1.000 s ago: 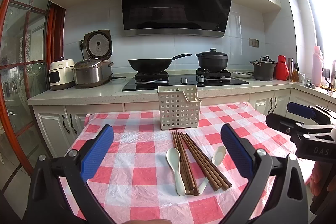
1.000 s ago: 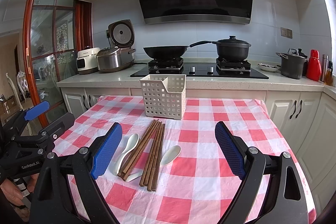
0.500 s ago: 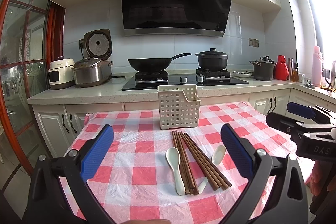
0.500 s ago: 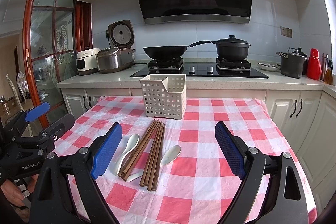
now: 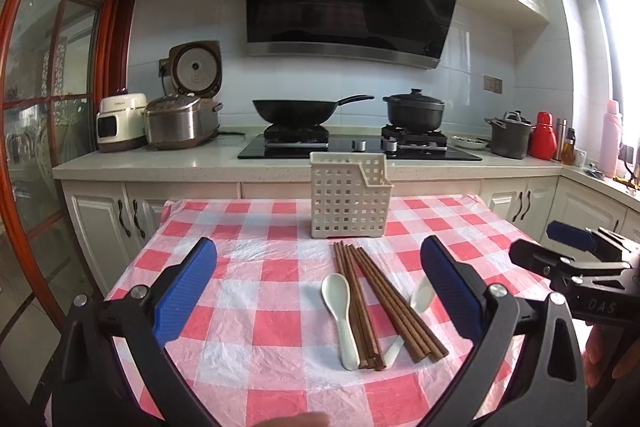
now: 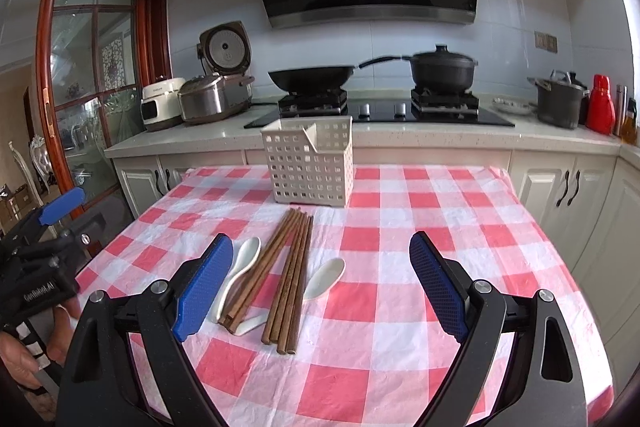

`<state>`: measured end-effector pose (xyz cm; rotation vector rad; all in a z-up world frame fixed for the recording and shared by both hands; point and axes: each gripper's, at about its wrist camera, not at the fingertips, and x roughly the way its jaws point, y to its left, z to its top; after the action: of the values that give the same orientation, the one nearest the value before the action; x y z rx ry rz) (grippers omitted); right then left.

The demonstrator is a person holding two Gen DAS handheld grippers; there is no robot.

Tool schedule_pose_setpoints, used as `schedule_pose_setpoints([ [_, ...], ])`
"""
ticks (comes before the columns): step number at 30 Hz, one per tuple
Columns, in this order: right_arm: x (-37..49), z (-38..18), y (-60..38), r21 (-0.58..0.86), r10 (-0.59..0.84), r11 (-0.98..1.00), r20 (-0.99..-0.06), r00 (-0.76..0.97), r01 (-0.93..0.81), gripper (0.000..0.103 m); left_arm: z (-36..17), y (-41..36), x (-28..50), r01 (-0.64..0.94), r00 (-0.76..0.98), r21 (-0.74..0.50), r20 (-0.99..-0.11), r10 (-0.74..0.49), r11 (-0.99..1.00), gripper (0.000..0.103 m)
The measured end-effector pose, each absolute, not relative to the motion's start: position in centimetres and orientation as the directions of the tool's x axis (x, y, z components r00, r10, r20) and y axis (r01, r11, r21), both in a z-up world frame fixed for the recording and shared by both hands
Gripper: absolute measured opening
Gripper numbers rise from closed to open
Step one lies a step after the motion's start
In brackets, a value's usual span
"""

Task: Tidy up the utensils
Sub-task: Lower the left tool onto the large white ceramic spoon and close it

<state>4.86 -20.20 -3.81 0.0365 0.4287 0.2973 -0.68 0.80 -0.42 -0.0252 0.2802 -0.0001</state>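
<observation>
Several brown chopsticks (image 5: 380, 303) lie in a loose bundle on the checked tablecloth, with a white spoon (image 5: 340, 311) at their left and another white spoon (image 5: 420, 297) partly under their right side. Behind them stands an empty white lattice basket (image 5: 348, 203). My left gripper (image 5: 319, 247) hovers open above the near table, utensils between and beyond its fingers. In the right wrist view, my right gripper (image 6: 320, 243) is also open over the chopsticks (image 6: 288, 271), the two spoons (image 6: 244, 263) (image 6: 326, 277) and the basket (image 6: 310, 165).
The table (image 6: 440, 307) ends close behind the basket, against a counter with a hob, wok (image 5: 296, 111), pot (image 5: 414, 111) and rice cookers (image 5: 180, 123). The right gripper (image 5: 552, 247) shows at the table's right edge, the left gripper (image 6: 76, 219) off its left edge.
The right gripper has shifted and tipped slightly; the scene sits higher in its view and is a little blurred. The left gripper has barely moved. The utensils lie as before.
</observation>
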Motion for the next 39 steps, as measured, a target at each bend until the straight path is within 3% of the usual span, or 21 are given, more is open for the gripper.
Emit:
schedule_pose_setpoints([
  [8,9.4,-7.5,-20.0,0.152,0.278,0.961,-0.534,0.798,-0.233,0.085,-4.1,3.6,4.8,-0.060,0.878,-0.145,-0.479,-0.016,0.988,0.098],
  [15,14.0,-10.6,-20.1,0.217,0.267,0.963,-0.651,0.711,-0.163,0.085,-7.8,4.9,10.8,-0.108,0.771,-0.177,-0.636,-0.030,0.978,0.098],
  [25,17.2,-12.2,-19.1,0.248,0.287,0.957,-0.713,0.640,-0.152,0.085,-10.0,1.9,16.2,-0.006,0.643,-0.068,-0.765,-0.048,0.998,0.097],
  [32,18.1,-12.0,-18.4,0.240,0.287,0.957,-0.720,0.632,-0.161,0.078,-10.1,1.0,18.3,0.024,0.614,-0.078,-0.785,-0.077,0.997,0.078],
  [34,18.4,-12.0,-18.4,0.236,0.282,0.959,-0.721,0.633,-0.159,0.076,-10.2,0.7,18.8,0.030,0.612,-0.075,-0.787,-0.077,0.997,0.065],
  [39,18.8,-11.7,-18.1,0.226,0.286,0.958,-0.717,0.636,-0.177,0.067,-10.8,0.5,20.1,0.035,0.588,-0.089,-0.804,-0.093,0.995,0.046],
])
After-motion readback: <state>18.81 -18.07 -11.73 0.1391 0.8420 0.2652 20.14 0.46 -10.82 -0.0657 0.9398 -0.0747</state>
